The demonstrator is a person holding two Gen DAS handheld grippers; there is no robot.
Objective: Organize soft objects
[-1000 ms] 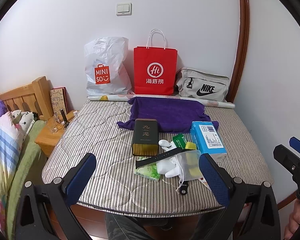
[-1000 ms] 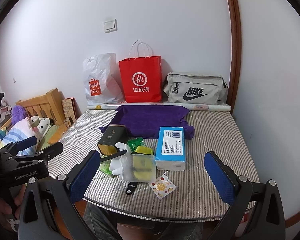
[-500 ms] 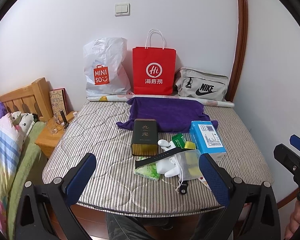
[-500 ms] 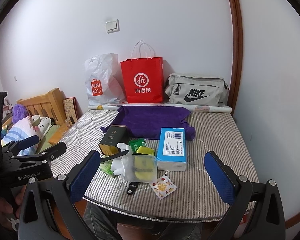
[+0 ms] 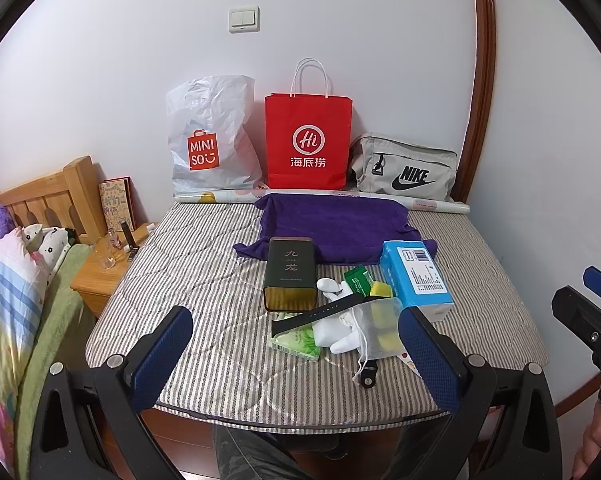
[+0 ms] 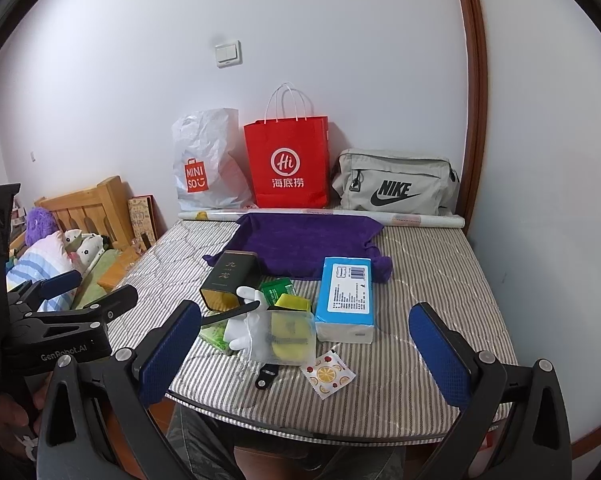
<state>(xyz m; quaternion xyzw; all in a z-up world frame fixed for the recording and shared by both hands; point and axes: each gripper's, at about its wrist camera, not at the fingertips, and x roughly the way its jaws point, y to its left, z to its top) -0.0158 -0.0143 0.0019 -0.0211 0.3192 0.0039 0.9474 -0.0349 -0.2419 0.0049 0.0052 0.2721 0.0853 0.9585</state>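
Note:
On the striped mattress (image 5: 204,264) lies a spread purple towel (image 5: 336,224) (image 6: 308,240). In front of it sits a small heap: a white soft glove (image 5: 336,332) (image 6: 242,326), a mesh pouch (image 5: 380,330) (image 6: 290,336) with yellow items, a green tissue packet (image 5: 296,342), a blue tissue pack (image 5: 414,276) (image 6: 346,292), a dark tin (image 5: 290,274) (image 6: 228,280) and a black strap (image 5: 320,314). My left gripper (image 5: 292,320) and right gripper (image 6: 306,312) hover open at the near edge, short of the heap, holding nothing.
A white shopping bag (image 5: 208,140), a red paper bag (image 5: 308,140) and a grey Nike bag (image 5: 404,168) stand against the far wall behind a paper roll (image 5: 436,204). A fruit-print sachet (image 6: 328,372) lies near the front. A wooden nightstand (image 5: 100,276) and bed are left.
Both views have drifted only slightly. Nothing on the mattress has moved and both grippers stay open.

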